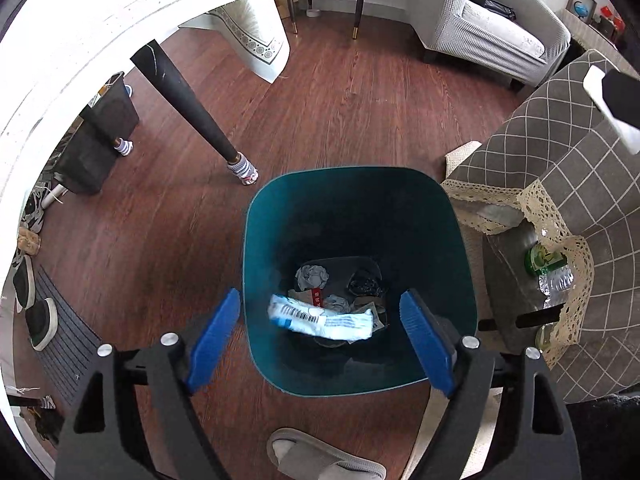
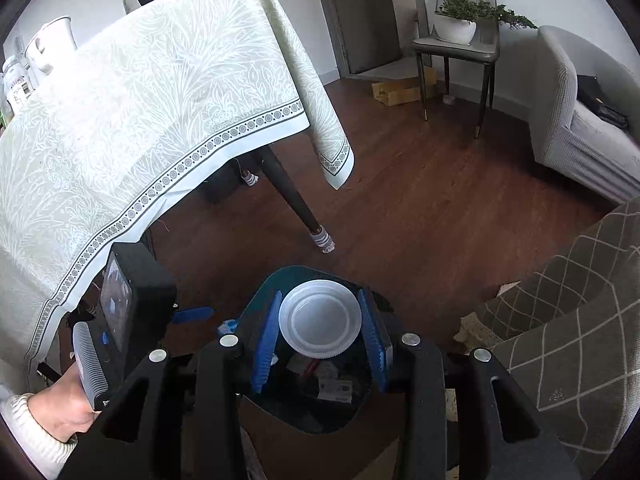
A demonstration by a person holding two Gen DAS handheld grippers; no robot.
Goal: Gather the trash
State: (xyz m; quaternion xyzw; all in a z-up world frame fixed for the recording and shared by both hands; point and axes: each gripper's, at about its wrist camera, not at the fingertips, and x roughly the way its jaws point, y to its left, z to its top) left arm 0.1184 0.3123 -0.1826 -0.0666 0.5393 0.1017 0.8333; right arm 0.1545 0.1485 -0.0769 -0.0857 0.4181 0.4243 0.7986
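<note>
My left gripper [image 1: 320, 295] hangs open above a teal trash bin [image 1: 360, 200] on the wooden floor. Between and below its blue fingers [image 1: 216, 336], touching neither pad, a white and blue packet [image 1: 320, 319] with a barcode sits over crumpled scraps [image 1: 312, 275] at the bin's bottom. In the right wrist view my right gripper [image 2: 320, 300] is shut on a white plastic cup [image 2: 320, 322], bottom towards the camera, just over the same bin [image 2: 276, 280]. One blue finger of the left gripper [image 2: 192, 314] shows to the left, with a person's hand [image 2: 60, 412] on its handle.
A table with a pale patterned cloth [image 2: 160, 120] stands left of the bin, its dark leg [image 1: 192, 112] close by. A sofa with a grey checked cover [image 1: 560, 200] lies right, bottles [image 1: 548, 268] beside it. A grey slipper [image 1: 316, 456] is at the near edge; shoes [image 1: 36, 312] are at the left.
</note>
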